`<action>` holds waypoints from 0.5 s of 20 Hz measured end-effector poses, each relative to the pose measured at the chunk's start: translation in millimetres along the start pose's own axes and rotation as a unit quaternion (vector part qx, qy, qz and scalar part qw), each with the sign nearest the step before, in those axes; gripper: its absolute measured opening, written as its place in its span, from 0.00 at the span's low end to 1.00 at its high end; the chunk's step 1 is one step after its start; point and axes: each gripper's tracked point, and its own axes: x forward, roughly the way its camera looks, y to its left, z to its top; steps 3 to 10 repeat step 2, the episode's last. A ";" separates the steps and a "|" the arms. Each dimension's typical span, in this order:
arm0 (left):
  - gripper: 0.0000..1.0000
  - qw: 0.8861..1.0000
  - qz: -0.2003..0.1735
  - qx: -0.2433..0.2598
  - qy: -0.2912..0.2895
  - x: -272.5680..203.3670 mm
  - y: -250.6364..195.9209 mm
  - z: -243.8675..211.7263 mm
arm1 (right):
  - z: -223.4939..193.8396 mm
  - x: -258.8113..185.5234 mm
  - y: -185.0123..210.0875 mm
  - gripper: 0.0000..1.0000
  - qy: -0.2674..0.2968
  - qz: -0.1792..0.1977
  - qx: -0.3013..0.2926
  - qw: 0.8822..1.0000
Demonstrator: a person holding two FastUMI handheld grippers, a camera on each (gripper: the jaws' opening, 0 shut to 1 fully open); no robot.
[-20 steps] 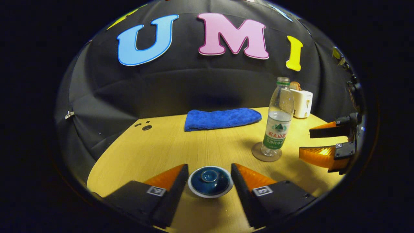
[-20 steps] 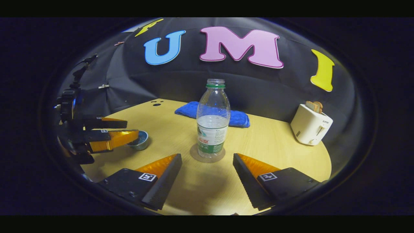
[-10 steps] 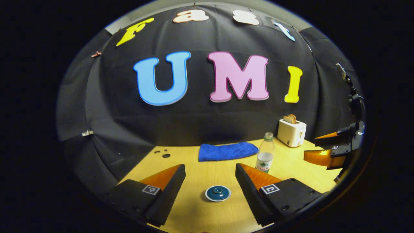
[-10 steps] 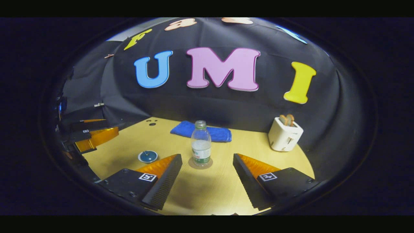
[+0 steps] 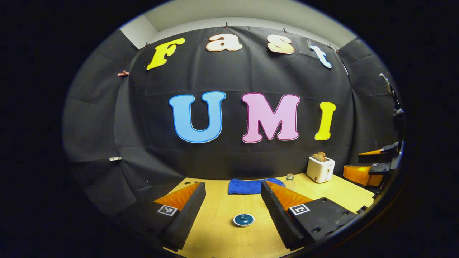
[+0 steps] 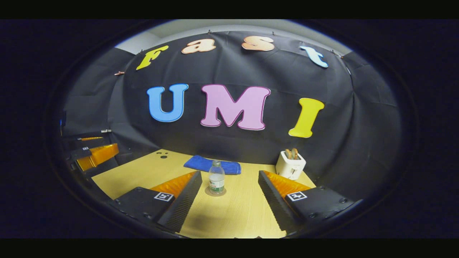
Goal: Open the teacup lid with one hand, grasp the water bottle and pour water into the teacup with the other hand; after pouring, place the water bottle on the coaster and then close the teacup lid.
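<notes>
Held the left gripper (image 5: 233, 183) spread wide and empty, raised well back from the table (image 5: 215, 229), with its fingers levelled forward and angled slightly down. Found the teacup (image 5: 244, 220) ahead of it and between the two fingers' lines, well apart from both, with its lid (image 5: 244, 217) seated on top; judged the lid placed there to cover the cup, so either the closing step was done or nothing was begun, and could not tell which, since the cup's inside was hidden. Saw a blue towel (image 5: 251, 186) farther ahead near the wall. Held the right gripper (image 6: 229, 172) likewise open, gripping nothing, drawn back and high, pointing forward. Found the water bottle (image 6: 216, 181) upright, uncapped and partly filled, ahead of the right gripper and just left of its centre line, clear of both fingers; stood squarely on the coaster (image 6: 215, 192), probably to keep the tabletop dry and mark its resting spot. Noted a toaster (image 6: 290, 165) beyond the right finger, well apart from the bottle. Judged both tools parked in a neutral, hands-off pose
</notes>
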 end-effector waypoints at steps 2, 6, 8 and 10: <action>0.97 1.000 -0.012 -0.005 0.005 -5.0 -1.6 -5.7 | -0.6 -3.6 10.1 0.98 -0.004 0.001 -0.002 1.000; 0.97 1.000 -0.012 -0.005 0.005 -5.0 -1.6 -5.7 | -0.6 -3.6 10.1 0.98 -0.004 0.001 -0.002 1.000; 0.97 1.000 -0.012 -0.005 0.005 -5.0 -1.6 -5.7 | -0.6 -3.6 10.1 0.98 -0.004 0.001 -0.002 1.000; 0.97 1.000 -0.012 -0.005 0.005 -5.0 -1.6 -5.7 | -0.6 -3.6 10.1 0.98 -0.004 0.001 -0.002 1.000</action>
